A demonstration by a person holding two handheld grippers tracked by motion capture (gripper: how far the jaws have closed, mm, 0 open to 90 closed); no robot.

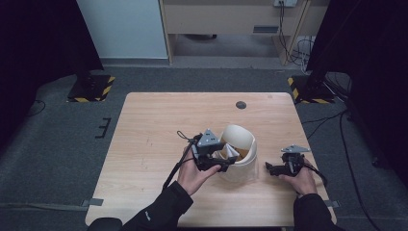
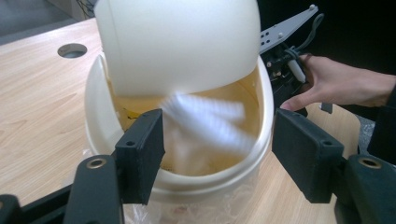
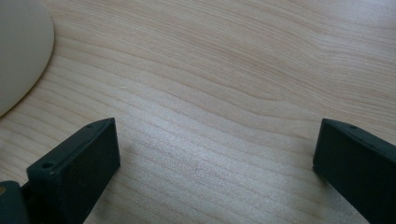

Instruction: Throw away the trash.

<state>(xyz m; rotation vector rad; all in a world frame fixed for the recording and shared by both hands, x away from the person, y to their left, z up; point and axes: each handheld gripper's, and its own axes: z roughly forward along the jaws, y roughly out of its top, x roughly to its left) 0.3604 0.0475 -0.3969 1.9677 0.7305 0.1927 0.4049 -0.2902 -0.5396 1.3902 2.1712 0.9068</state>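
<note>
A cream bin (image 1: 240,171) with a tilted swing lid (image 1: 238,137) stands on the wooden table (image 1: 159,125), right of centre near the front. My left gripper (image 1: 226,163) hovers at its mouth, open. In the left gripper view, a crumpled white paper (image 2: 205,116), blurred, sits in the bin's opening between and beyond the spread jaws of my left gripper (image 2: 219,154), touching neither; the lid (image 2: 182,42) leans back above the rim (image 2: 267,107). My right gripper (image 1: 269,168) rests low to the bin's right, open and empty. In its own view my right gripper (image 3: 215,163) frames bare wood.
A round cable hole (image 1: 241,105) marks the table's far side. A clear plastic liner (image 2: 224,210) bunches around the bin's base. The bin's curved side (image 3: 18,51) lies at the left of the right gripper view. A hand holding the right gripper (image 2: 285,70) is just behind the bin.
</note>
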